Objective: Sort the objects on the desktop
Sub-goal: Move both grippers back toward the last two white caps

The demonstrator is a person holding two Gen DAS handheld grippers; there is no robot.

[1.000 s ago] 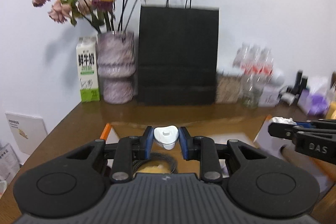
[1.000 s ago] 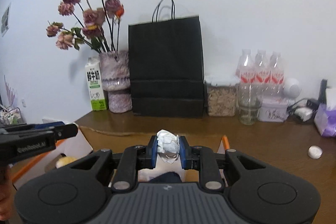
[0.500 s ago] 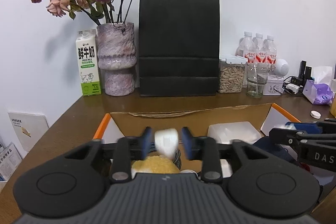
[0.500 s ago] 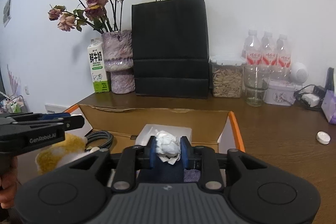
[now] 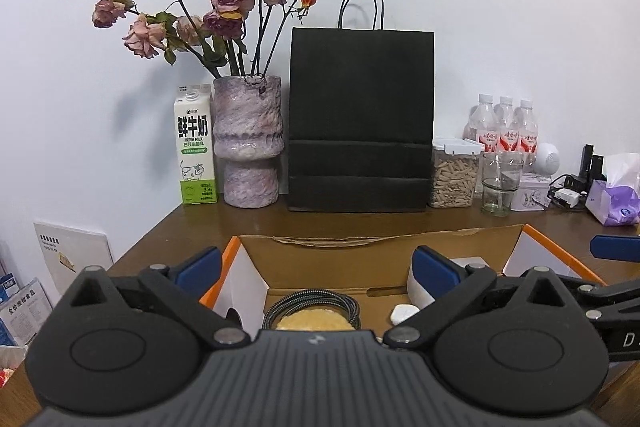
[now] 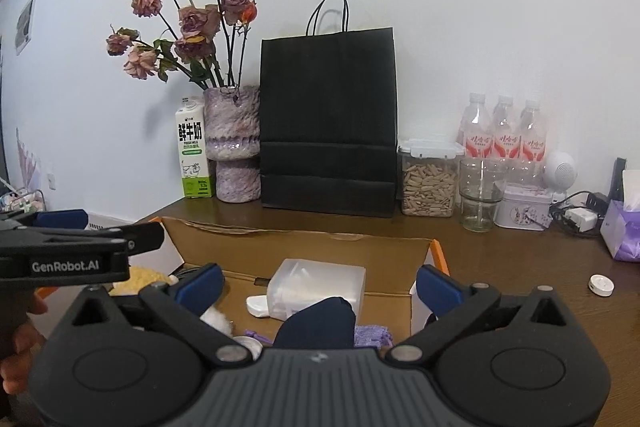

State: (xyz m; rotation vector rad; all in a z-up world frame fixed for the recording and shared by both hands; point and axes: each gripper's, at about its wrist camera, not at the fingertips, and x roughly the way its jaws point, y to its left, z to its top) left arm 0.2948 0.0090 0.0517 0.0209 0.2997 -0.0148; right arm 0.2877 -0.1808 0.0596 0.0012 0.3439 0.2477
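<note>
Both grippers hung over the box (image 5: 376, 247) on the desk (image 6: 520, 251), left gripper (image 5: 316, 265) and right gripper (image 6: 316, 281) each with fingers wide apart, holding nothing. Behind the box stood a black bag (image 5: 360, 123), vase (image 5: 248, 143), milk carton (image 5: 195, 151) and bottles (image 6: 504, 131). Only the left view showed the coiled cable (image 5: 276, 309) in the box; only the right showed the clear tub (image 6: 320, 285) there and a white cap (image 6: 601, 284) right of the box.
</note>
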